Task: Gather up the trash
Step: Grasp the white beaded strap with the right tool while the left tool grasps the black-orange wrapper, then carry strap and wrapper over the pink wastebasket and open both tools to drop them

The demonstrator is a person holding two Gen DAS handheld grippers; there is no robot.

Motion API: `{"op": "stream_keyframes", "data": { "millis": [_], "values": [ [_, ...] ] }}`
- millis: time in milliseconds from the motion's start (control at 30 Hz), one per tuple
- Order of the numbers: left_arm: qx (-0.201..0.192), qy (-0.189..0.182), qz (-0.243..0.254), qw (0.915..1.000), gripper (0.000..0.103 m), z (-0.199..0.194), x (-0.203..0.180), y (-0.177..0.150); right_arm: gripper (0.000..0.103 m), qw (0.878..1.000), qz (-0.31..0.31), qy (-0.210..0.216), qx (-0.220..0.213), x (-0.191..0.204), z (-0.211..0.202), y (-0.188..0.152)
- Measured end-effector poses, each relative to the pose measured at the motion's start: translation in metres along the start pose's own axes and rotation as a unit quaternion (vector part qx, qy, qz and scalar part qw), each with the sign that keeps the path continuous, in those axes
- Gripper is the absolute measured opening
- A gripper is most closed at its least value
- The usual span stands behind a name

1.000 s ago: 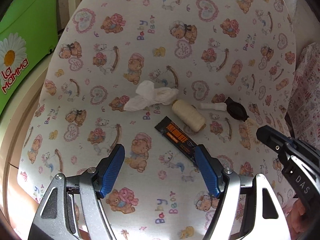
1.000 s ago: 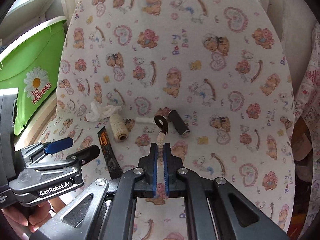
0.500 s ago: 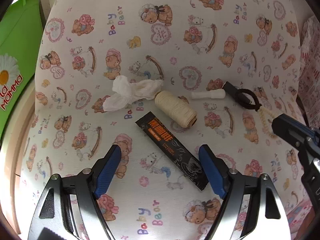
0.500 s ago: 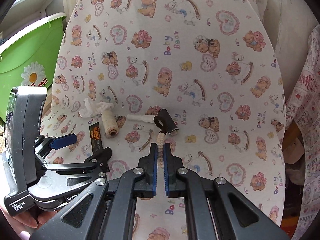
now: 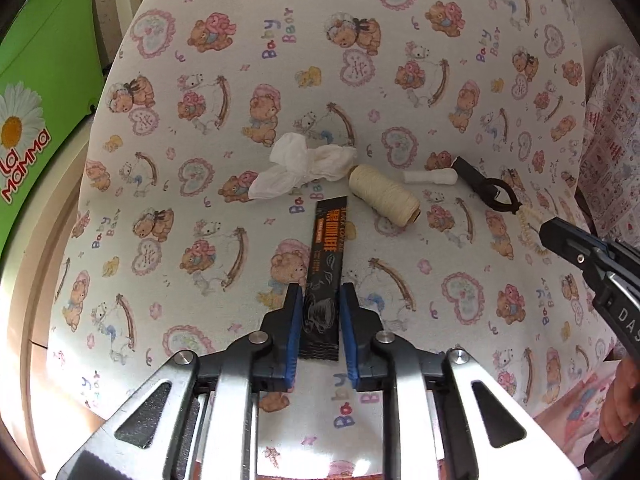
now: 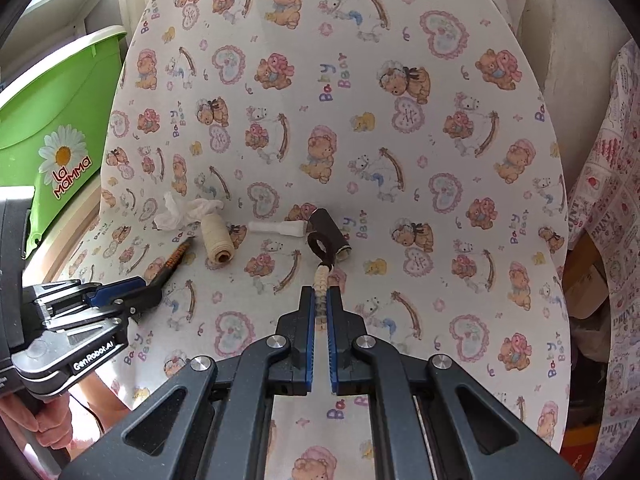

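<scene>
Left gripper (image 5: 320, 304): jaws closing on black wrapper (image 5: 326, 256), pads at its edges.
Right gripper (image 6: 319, 308): clamped on beaded cord (image 6: 320, 280).

Bright, soft daylight in both views, printed cloth (image 5: 400, 60) evenly lit and slightly washed out, faint short shadows under small items, strong fisheye curvature, dark vignetted corners, focus sharp centrally, softer toward the edges
</scene>
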State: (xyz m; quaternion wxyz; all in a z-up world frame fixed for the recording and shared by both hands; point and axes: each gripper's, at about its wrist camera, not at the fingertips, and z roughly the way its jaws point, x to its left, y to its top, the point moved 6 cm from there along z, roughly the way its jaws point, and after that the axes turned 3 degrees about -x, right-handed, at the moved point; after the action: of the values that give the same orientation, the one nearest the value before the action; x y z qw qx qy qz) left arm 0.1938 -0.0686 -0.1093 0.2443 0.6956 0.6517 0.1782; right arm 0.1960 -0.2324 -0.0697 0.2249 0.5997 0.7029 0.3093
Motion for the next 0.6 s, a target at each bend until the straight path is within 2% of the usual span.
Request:
{"op": "stream_keyframes", "data": {
  "millis": [67,200,300,467,533,600],
  "values": [
    [0.002,-0.01,-0.012,0.9999,0.017,-0.002,0.01,0.001,0.006,1.0,-0.001,-0.002,0.0,0.001,0.0,-0.001],
    [-0.017,-0.002,-0.002,0.9998,0.016,-0.02,0.028,-0.001,0.006,1.0,0.002,-0.002,0.0,0.002,-0.001,-0.003],
    [-0.028,-0.01,-0.002,0.9996,0.016,-0.025,0.023,0.001,0.006,1.0,0.007,0.0,0.002,0.001,-0.003,-0.006],
    [-0.053,0.013,0.018,0.9984,0.016,-0.043,0.013,-0.002,0.006,1.0,0.022,0.007,0.012,-0.001,-0.014,-0.018],
    [-0.037,-0.005,0.005,0.9993,0.017,-0.046,0.013,-0.006,0.006,1.0,-0.003,-0.014,-0.001,0.004,-0.026,-0.02],
    [-0.019,-0.041,-0.009,0.9989,0.017,-0.05,0.009,-0.013,0.006,1.0,-0.02,-0.008,-0.017,0.013,-0.041,-0.02]
  ]
}}
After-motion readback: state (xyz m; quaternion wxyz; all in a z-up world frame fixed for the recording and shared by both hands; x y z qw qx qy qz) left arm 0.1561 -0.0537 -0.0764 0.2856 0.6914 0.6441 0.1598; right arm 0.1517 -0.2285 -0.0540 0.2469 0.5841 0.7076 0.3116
